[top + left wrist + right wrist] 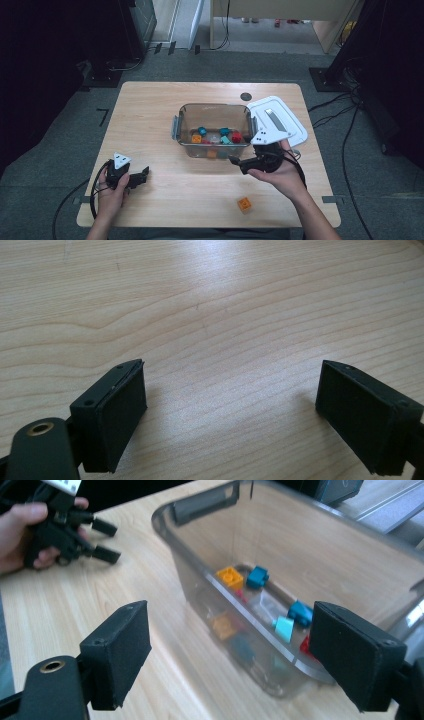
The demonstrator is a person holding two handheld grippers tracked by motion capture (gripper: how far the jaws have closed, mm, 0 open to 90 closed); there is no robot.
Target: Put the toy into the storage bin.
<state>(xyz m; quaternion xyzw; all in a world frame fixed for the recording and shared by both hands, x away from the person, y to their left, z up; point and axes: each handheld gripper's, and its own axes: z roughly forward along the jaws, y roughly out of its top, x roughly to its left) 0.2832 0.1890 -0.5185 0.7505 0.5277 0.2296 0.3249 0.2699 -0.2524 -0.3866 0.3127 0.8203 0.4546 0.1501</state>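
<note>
Blocks fill our clear bin [186,116] mid-table, two orange, four teal and one red [236,137], one orange cube [244,204] lies outside, and both our left gripper [145,174] and right gripper [233,160] gape empty.

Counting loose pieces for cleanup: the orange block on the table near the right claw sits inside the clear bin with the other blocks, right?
Not quite. That orange block lies on the bare table, outside the clear bin and nearer the person than the right claw. The high view shows it; the other blocks are in the bin.
</note>
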